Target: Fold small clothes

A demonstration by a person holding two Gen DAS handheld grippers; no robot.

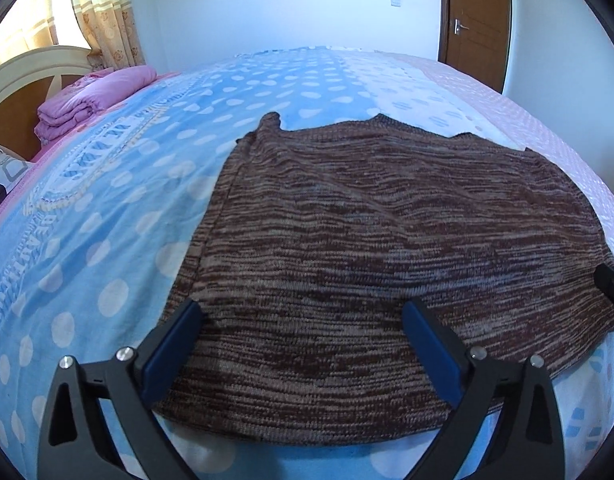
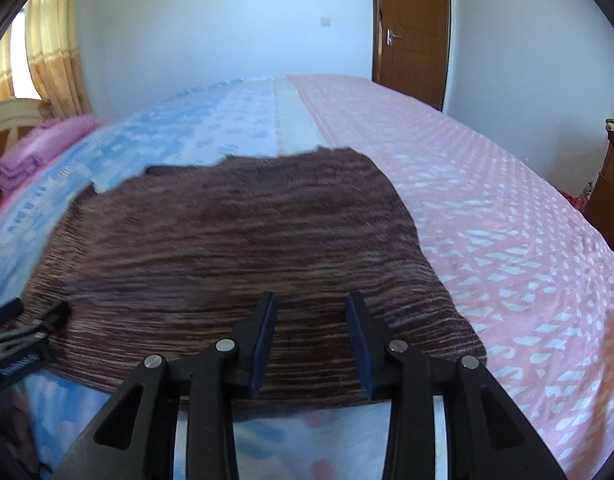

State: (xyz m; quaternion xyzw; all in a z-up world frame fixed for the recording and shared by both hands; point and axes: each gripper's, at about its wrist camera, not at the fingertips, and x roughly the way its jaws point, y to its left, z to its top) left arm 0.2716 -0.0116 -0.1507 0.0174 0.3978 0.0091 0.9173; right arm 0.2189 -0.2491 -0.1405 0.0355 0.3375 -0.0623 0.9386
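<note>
Bedroom, daylight: a brown knit garment [image 1: 387, 248] lies spread flat on the bed [image 1: 107, 240], filling the centre and lower right of the left-wrist view, w/ its near hem running along the bottom of the frame just above the camera. Your left gripper [image 1: 303, 320] stands wide apart, blue pads [image 1: 169, 352] flanking the lower left part of the knit, one finger at its left edge and the other well in over the fabric; nothing is pinched between them. At the right edge of that frame, the tip of your right gripper [image 1: 611, 284] pokes in over the knit's right side.

In the right-wrist view the same garment [image 2: 235, 240] sits centre-left, straddling the seam where the blue polka-dot cover meets the pink patterned half [image 2: 507, 240]. Your right gripper [image 2: 311, 312] is partly parted, a narrower gap than the left, fingers over the near hem; the view is motion-blurred, so whether the pads touch the fabric can't be told, approx. hovering at best. Your left gripper [image 2: 27, 320] shows at the lower left edge, resting by the knit's left side.

Upper left of both frames: folded pink bedding [image 1: 87, 100] by a cream headboard [image 1: 23, 72], curtains [image 1: 103, 12] behind. Upper right: a brown door [image 1: 475, 20].
</note>
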